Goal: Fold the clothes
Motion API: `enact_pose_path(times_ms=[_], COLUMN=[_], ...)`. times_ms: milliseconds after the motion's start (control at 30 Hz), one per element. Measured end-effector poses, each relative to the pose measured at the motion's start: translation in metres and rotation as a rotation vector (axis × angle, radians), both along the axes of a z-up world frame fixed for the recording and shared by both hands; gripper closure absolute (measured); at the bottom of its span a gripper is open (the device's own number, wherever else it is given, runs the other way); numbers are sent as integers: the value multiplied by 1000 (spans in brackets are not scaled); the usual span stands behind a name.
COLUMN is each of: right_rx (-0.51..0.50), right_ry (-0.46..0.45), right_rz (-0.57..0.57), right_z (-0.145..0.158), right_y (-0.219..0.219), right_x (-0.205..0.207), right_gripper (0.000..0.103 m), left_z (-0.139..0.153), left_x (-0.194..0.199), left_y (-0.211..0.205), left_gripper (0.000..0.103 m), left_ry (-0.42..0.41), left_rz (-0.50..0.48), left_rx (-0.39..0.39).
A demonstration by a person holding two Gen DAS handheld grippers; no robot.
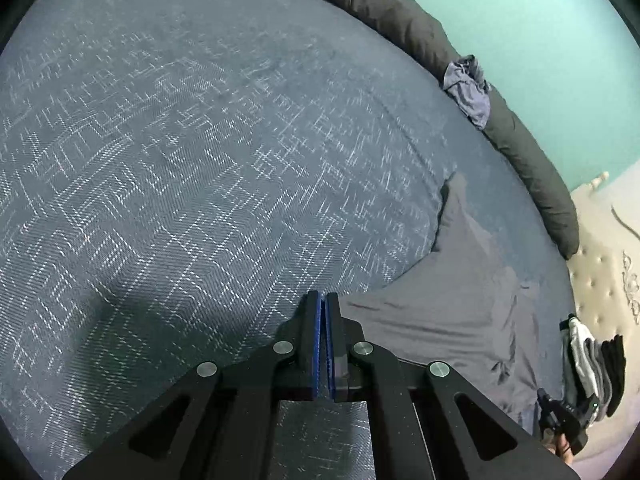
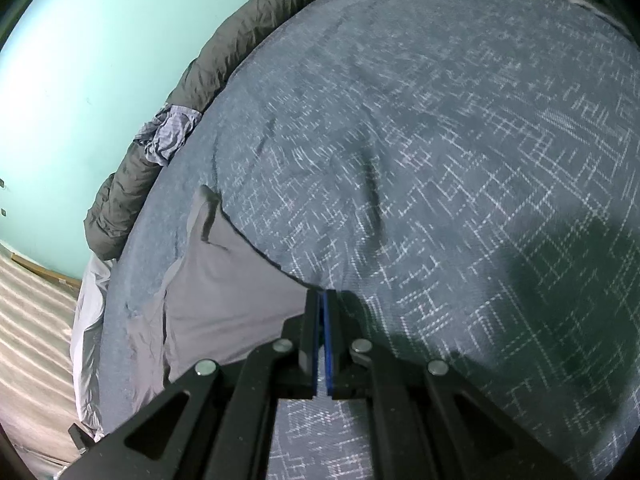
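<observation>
Grey garment (image 1: 460, 312), thin and smooth, lies spread on the blue patterned bedspread (image 1: 180, 160) near the bed's edge; what kind of garment it is cannot be told, though one pointed flap (image 2: 208, 216) sticks out toward the far side. Left gripper (image 1: 323, 300) has its blue-padded jaws pressed together at one edge of the cloth, and right gripper (image 2: 322, 300) is likewise closed at another corner of it; each appears to pinch the fabric, though the cloth between the pads is barely visible. Wrinkles run across the garment, and no crisp fold line shows. Judgement: folding of this piece is at an early stage, with corners taken up and the fold itself not yet made. Farther out, a crumpled striped garment (image 1: 470, 88) sits on the rolled dark grey duvet (image 1: 400, 16) along the bed's far edge, seemingly unfolded and left to do. Small stack of dark and light clothes (image 1: 596, 364) stands beyond the bed's corner in the left view, possibly finished work. Teal wall (image 2: 80, 60) behind; pale floor (image 2: 32, 320) below.
</observation>
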State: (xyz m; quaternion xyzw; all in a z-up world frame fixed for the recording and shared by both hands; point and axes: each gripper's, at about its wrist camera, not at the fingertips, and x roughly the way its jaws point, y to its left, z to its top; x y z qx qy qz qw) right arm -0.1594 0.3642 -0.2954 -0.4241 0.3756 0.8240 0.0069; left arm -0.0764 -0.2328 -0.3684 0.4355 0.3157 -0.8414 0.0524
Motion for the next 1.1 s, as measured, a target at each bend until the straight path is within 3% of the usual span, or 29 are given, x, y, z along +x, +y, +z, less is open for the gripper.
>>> enact_pose_path(times_ms=[133, 233, 333, 400, 467, 567, 633, 767, 933, 1100], right_rx=[-23, -19, 29, 31, 17, -16, -52, -83, -42, -28], right_ry=[-7, -13, -17, 4, 35, 56, 43, -6, -68, -95], right_rz=[-5, -25, -61, -65, -11, 171, 294, 430, 513, 512], right_z=[-4, -3, 6, 16, 27, 38, 36, 26, 14, 2], right_y=[3, 4, 7, 5, -10, -54, -85, -128, -157, -163], right_x=[-3, -3, 2, 7, 10, 10, 11, 14, 25, 31], right_gripper=[100, 99, 88, 79, 76, 73, 73, 73, 73, 73], left_z=[11, 18, 32, 43, 47, 43, 38, 32, 30, 28], left_x=[-31, -25, -16, -12, -12, -11, -8, -1, 2, -4], left_y=[12, 9, 17, 37, 62, 101, 122, 155, 175, 180], left_gripper=[98, 84, 77, 72, 69, 69, 69, 69, 69, 70], left_ry=[0, 10, 34, 57, 62, 36, 17, -3, -10, -7], left_rz=[1, 8, -3, -76, -170, -296, -363, -461, -524, -546], left_rx=[-33, -29, -26, -14, -6, -7, -7, -29, -62, -77])
